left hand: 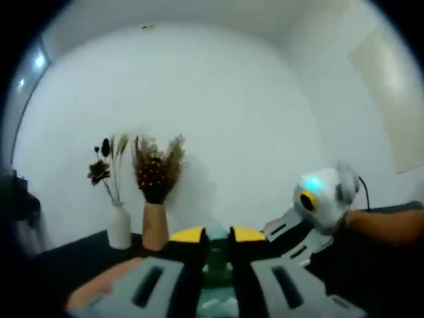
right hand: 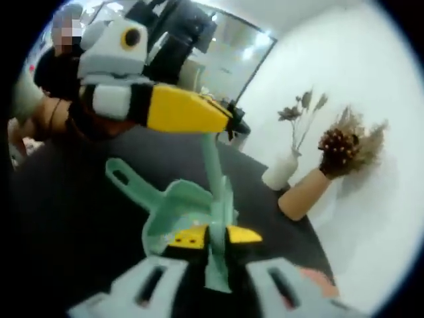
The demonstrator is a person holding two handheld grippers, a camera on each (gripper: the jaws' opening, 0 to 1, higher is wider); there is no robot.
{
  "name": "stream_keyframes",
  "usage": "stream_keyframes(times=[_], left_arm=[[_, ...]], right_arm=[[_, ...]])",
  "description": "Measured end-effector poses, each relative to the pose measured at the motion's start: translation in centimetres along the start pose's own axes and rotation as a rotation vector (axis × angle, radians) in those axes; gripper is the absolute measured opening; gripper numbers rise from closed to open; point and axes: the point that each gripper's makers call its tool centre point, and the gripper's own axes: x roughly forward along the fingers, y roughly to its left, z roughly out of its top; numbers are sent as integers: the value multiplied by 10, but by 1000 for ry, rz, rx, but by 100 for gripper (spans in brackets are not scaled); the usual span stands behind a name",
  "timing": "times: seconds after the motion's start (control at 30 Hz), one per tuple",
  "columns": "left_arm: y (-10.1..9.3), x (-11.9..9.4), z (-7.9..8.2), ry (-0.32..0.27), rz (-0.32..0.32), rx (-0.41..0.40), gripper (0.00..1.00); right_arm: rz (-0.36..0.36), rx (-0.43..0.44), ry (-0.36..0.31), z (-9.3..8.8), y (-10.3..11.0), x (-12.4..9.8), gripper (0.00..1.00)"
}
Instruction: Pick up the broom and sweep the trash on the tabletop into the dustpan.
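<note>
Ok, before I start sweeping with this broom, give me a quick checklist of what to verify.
1. Right hand-held gripper on the broom: ok, its jaws close on the teal handle.
2. Left hand-held gripper on the broom's upper end: ok, it appears to clamp it.
3. Dustpan within reach: ok, it lies on the black tabletop just behind the broom.
4. Broom free of the dustpan: cannot tell, they overlap.
5. Trash located: cannot tell, none is visible.
6. White vase and tan vase out of the way: ok, both stand apart at the table's far side.
</note>
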Motion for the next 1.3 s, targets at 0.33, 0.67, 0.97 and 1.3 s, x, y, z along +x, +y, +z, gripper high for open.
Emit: stream_keyframes(times=[0.33, 0.67, 0.97, 1.3], left_arm=[[-1, -11, -8, 41, 50, 4, 15], [-3, -35, -28, 112, 109, -20, 16], [-3, -51, -51, 211, 136, -42, 16], [-6, -57, -61, 259, 139, -58, 16]], right_arm=[[108, 123, -107, 23, 2, -28, 16], [39, 173, -194, 33, -18, -45, 15], [26, 180, -166, 20, -18, -38, 15], [21, 209, -168, 13, -25, -39, 14]])
